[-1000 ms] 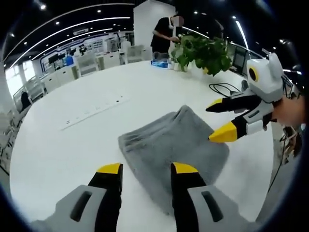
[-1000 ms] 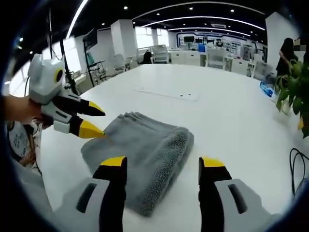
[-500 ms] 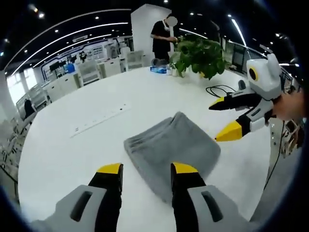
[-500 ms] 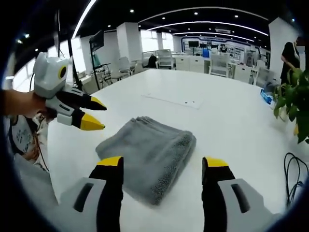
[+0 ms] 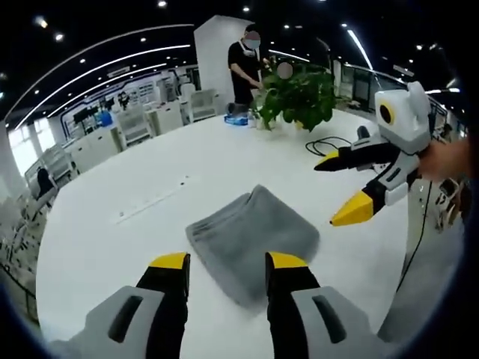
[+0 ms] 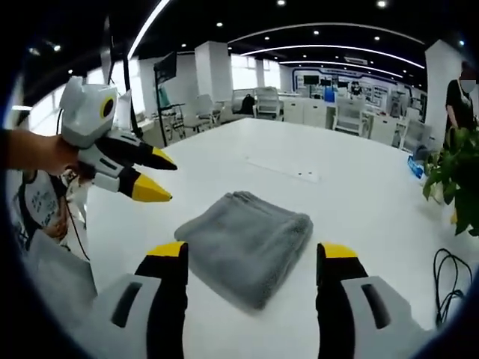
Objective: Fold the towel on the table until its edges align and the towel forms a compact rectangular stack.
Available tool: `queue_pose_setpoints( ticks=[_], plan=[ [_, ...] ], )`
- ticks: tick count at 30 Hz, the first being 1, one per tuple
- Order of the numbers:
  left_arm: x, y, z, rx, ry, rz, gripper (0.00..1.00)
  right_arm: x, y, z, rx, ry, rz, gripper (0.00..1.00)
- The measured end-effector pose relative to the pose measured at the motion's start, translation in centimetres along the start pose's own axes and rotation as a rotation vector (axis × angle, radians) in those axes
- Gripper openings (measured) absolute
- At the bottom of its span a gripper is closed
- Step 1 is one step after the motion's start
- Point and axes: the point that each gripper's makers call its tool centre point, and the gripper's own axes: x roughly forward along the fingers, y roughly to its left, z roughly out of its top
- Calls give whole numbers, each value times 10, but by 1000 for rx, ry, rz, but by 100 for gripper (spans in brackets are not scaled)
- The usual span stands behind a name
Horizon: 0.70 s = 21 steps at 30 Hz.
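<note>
Both claws hang parted above the folded grey towel.

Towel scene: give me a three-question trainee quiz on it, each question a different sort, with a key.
1. True or false: the left hand-held gripper is clamped on the grey towel.
2. Multiple choice: the towel lies A) folded in a compact stack on the white table; B) spread flat in one layer; C) draped over the potted plant.
3. Fill in: the right hand-held gripper has its jaws ____, with the towel lying beyond them.

Key: 1 false, both grippers are open and off the towel; 2 A; 3 open.
</note>
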Motion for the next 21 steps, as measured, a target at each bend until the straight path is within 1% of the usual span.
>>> queue_pose_setpoints(
  ticks=[2,5,7,12,16,21],
  plan=[
    [-7,-3,2,7,-15,3,42,-6,6,1,2,-13,2,70],
    [-16,-8,3,-12,-31,0,43,-10,11,1,-6,-19,0,73],
    [-24,-12,4,-19,-56,-4,44,-15,17,-1,-26,-23,0,76],
    [-39,-19,1,-23,-89,-14,51,-26,29,-3,-58,-35,12,79],
    [-49,-19,-7,-24,-91,-7,57,-35,41,-6,-47,-53,24,81],
    [-54,-24,-23,-65,-78,-9,65,-43,57,-13,-48,-57,41,84]
  ],
)
